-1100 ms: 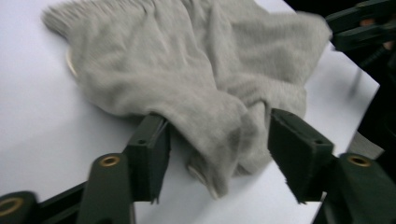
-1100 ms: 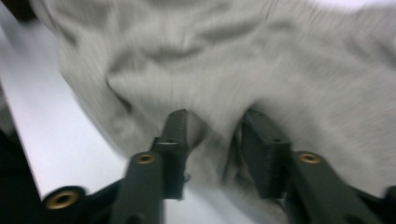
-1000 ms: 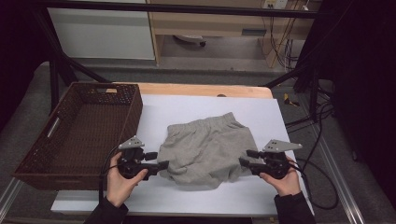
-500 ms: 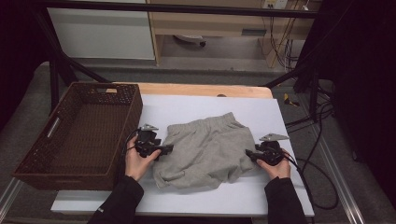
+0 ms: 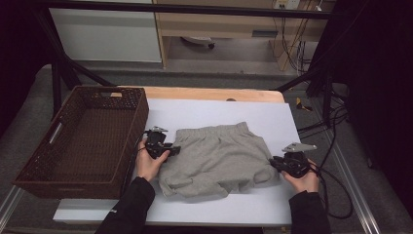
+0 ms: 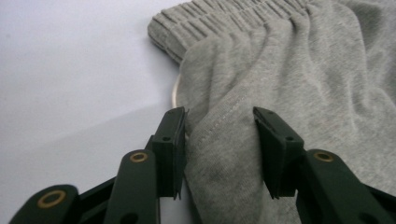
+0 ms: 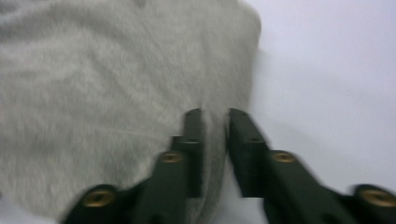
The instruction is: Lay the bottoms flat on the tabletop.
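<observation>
At the left end of the bench [image 5: 195,109] stands one brown woven basket [image 5: 78,141], its right wall along the left edge of the white top and its floor bare as far as I can see. Just right of it is my left hand [image 5: 148,163], holding my left gripper [image 5: 171,150] near the bench's left edge, with its jaws pointing right into the one piece of clothing on the bench, a pair of grey shorts [image 5: 219,158]. In the left gripper view that gripper [image 6: 219,149] has its two jaws set apart with a raised fold of the shorts [image 6: 289,88] standing between them; the left jaw is against the cloth, but the right one shows a small gap, so I would call it parted around the fold, not pinched shut. The ribbed waistband lies beyond the jaws, toward the far edge. The shorts lie rumpled across the middle of the bench, waistband to the far side and leg hems toward the near edge. At their right side is my right gripper [image 5: 273,163], held in my right hand [image 5: 304,180] near the bench's right edge, one cable trailing off to the right. In the right gripper view, which is blurred, my gripper [image 7: 215,135] has its two jaws drawn close together with a thin ridge of the shorts [image 7: 107,93] caught between them, white bench top lying open to the right.
</observation>
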`<state>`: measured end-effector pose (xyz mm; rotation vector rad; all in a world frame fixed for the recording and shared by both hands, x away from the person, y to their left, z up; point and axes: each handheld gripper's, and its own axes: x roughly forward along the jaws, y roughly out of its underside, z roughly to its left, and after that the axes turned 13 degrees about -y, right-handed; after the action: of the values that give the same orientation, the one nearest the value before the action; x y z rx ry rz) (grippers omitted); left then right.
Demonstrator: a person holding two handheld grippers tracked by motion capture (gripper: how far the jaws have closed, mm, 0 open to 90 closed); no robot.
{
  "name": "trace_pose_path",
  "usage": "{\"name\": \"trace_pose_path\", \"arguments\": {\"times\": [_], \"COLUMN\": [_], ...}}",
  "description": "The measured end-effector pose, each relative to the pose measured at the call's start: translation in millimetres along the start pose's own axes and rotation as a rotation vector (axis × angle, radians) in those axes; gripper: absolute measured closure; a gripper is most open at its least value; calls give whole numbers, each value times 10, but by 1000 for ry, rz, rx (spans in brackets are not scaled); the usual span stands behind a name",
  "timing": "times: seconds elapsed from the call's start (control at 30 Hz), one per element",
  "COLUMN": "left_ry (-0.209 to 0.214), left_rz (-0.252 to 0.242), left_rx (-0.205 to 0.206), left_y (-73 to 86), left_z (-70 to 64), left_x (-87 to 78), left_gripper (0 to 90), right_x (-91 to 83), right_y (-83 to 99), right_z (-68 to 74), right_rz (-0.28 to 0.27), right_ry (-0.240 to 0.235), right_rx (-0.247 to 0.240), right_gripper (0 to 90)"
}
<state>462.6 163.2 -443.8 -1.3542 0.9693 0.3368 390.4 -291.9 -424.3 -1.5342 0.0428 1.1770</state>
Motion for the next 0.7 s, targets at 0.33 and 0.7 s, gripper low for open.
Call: {"name": "trace_pose_path", "arguments": {"times": [0.33, 0.7], "left_ry": [13, -25], "left_rz": [36, -45], "left_rx": [23, 70], "left_y": [-48, -395], "left_z": [24, 23], "left_x": [36, -200], "left_gripper": [789, 837], "right_x": [531, 636], "right_y": [-397, -538], "right_z": [-282, -349], "right_rz": [-37, -24], "right_ry": [41, -26], "right_rx": [31, 43], "right_gripper": [446, 857]}}
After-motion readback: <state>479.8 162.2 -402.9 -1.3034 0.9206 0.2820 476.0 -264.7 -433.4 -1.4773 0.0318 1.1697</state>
